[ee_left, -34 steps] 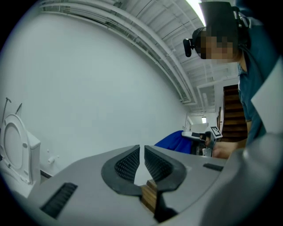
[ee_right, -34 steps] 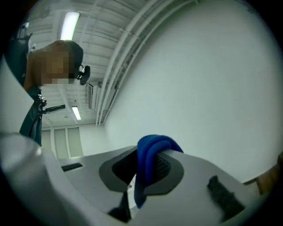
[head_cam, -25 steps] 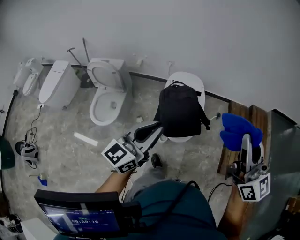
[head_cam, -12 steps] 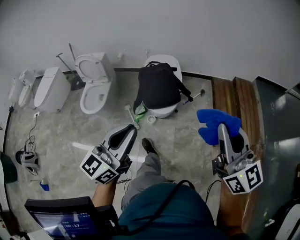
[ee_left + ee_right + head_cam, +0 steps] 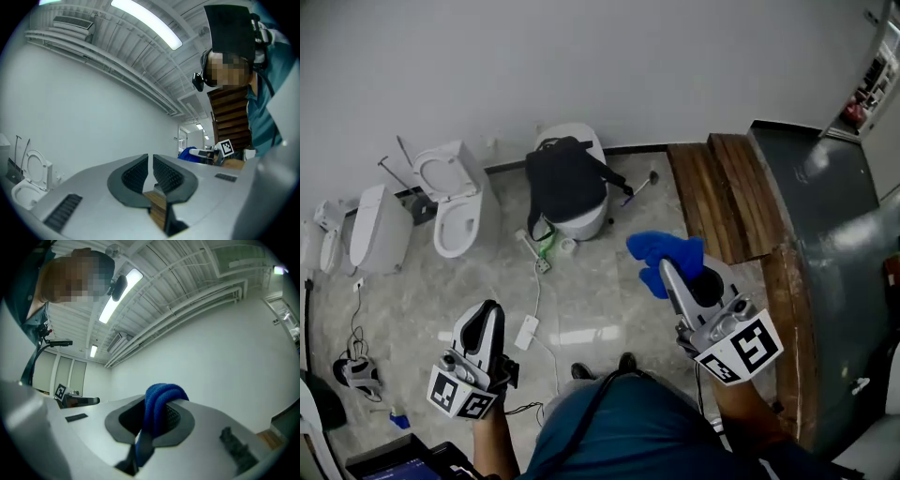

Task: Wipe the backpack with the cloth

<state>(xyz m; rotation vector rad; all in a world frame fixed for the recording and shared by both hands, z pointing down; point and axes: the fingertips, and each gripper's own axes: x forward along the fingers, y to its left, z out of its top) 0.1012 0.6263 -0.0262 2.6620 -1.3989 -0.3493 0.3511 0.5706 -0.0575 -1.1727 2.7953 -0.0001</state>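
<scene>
Left gripper (image 5: 487, 314): lower left of the head view, held low, pointing up-frame, jaws drawn nearly together with nothing between.

Right gripper (image 5: 673, 277): centre right, raised, jaws clamped on the blue cloth (image 5: 661, 251).

Black backpack (image 5: 562, 183): upper centre, on a white toilet (image 5: 581, 223), well apart from both grippers.

Marker cubes (image 5: 461, 394): square black-and-white codes only.

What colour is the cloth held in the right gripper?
Blue. The cloth shows best in the right gripper view.
</scene>
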